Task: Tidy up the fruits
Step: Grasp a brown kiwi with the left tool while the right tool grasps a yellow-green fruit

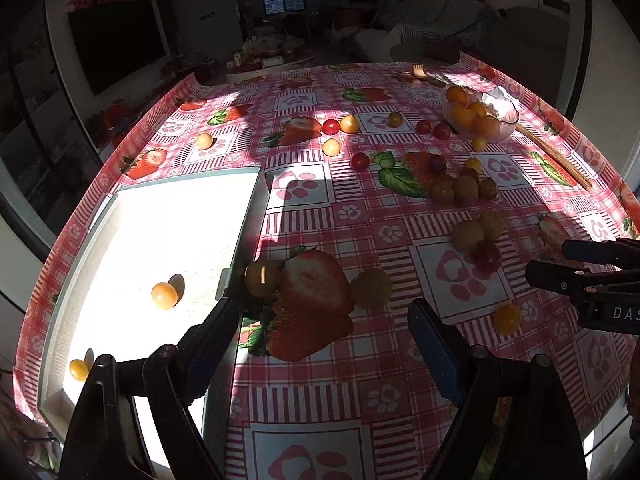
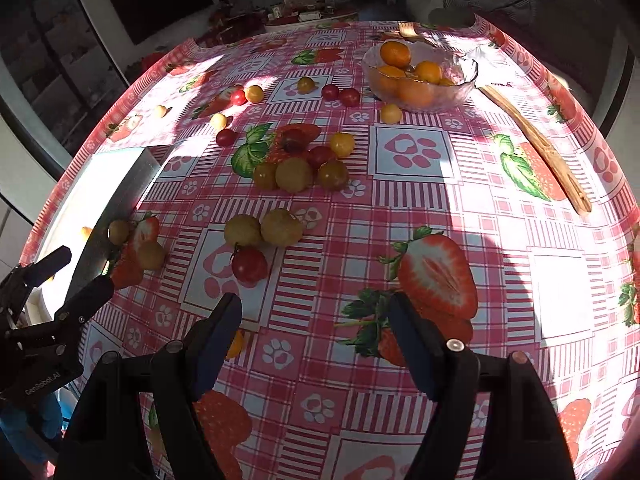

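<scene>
Small yellow, green and red fruits (image 2: 294, 174) lie scattered beside my glass bowl (image 2: 420, 76); only the left view shows two inside the white tray (image 1: 120, 200). Both my left hand-held gripper (image 1: 324, 332) and right hand-held gripper (image 2: 316, 332) gape wide, empty.

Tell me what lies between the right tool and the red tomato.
Only bare tablecloth lies between the right tool and the red tomato; the right wrist view shows this.

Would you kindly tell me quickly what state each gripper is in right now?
Left gripper: open, holding nothing, above the tablecloth beside the white tray.
Right gripper: open, holding nothing, near a red cherry tomato.
</scene>
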A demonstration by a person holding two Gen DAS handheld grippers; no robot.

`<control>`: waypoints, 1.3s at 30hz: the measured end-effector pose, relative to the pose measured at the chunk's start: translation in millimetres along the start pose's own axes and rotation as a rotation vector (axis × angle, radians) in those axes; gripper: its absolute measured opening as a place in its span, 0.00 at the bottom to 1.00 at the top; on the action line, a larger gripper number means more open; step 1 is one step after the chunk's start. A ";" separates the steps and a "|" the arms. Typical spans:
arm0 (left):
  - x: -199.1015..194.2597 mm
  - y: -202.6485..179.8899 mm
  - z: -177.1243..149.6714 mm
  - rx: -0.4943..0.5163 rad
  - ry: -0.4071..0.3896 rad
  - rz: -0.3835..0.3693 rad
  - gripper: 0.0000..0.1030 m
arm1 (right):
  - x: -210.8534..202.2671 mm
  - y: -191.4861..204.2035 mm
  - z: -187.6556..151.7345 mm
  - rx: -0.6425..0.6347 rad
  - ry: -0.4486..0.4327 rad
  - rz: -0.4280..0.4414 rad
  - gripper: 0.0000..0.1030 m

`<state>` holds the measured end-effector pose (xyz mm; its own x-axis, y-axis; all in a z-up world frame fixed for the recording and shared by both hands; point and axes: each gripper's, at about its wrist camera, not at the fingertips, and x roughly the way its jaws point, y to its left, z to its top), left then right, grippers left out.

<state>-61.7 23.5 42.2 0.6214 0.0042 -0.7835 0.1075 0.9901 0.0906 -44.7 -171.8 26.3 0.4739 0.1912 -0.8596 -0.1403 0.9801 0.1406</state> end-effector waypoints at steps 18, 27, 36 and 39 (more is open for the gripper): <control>42.1 -23.0 13.2 0.039 0.057 -0.011 0.69 | 37.0 20.8 29.7 -0.167 -0.026 0.000 0.67; 43.0 -23.3 15.6 -0.001 0.067 -0.081 0.29 | 40.2 22.9 37.6 -0.173 -0.034 -0.008 0.28; 22.8 -13.9 8.8 -0.035 0.047 -0.098 0.29 | 31.1 7.7 33.3 -0.079 -0.017 0.062 0.29; 12.4 -7.2 7.7 -0.058 0.034 -0.103 0.29 | 26.1 4.7 30.4 -0.057 -0.013 0.081 0.29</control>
<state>-48.8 15.3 36.5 0.5824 -0.0940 -0.8075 0.1233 0.9920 -0.0266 -6.6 -160.6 19.4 0.4699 0.2704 -0.8403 -0.2272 0.9569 0.1808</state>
